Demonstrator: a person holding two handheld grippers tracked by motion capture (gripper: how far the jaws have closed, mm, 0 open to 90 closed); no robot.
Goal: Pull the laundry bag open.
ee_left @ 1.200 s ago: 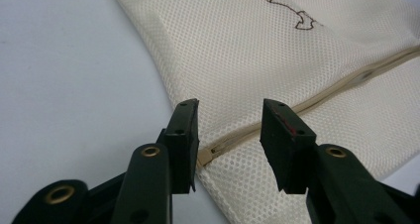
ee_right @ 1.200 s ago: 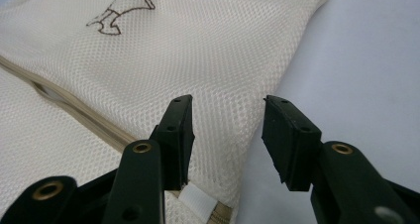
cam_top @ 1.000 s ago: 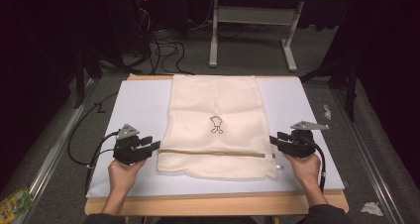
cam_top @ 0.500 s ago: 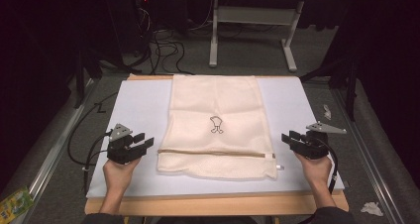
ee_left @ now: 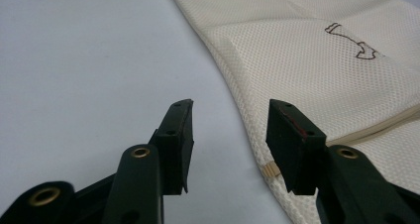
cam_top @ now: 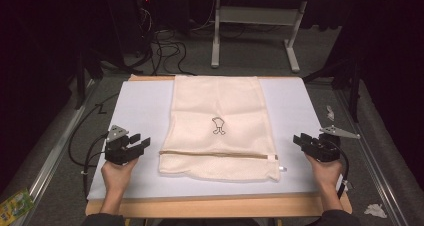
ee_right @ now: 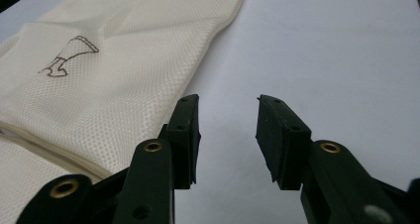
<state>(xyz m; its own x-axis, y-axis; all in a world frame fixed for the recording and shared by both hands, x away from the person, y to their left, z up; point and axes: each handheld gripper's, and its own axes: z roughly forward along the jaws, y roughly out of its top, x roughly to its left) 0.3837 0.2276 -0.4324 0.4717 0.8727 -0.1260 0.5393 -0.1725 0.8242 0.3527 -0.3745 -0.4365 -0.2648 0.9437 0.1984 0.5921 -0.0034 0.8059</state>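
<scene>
A cream mesh bag [cam_top: 220,106] with a small brown emblem [cam_top: 217,125] lies flat on the white board [cam_top: 140,101], its zip [cam_top: 215,154] running across near the front end. My left gripper [cam_top: 142,143] rests just left of the bag's edge, open. Its jaws have just been opening with nothing between them, and the bag [ee_left: 307,55] lies to their right. My right gripper [cam_top: 298,138] sits to the right of the bag, apart from it and open. Its jaws have just been closing somewhat over bare board, with the bag [ee_right: 124,75] off to their left.
The board lies on a wooden table [cam_top: 215,206]. Beyond it are dark cables [cam_top: 165,41] on the floor and a white table frame [cam_top: 255,21]. A green packet [cam_top: 15,206] and a crumpled scrap [cam_top: 375,211] lie on the floor at the sides.
My right gripper has drawn away to the right from the bag's front corner. The left gripper has backed off slightly to the left. The bag has stayed put.
</scene>
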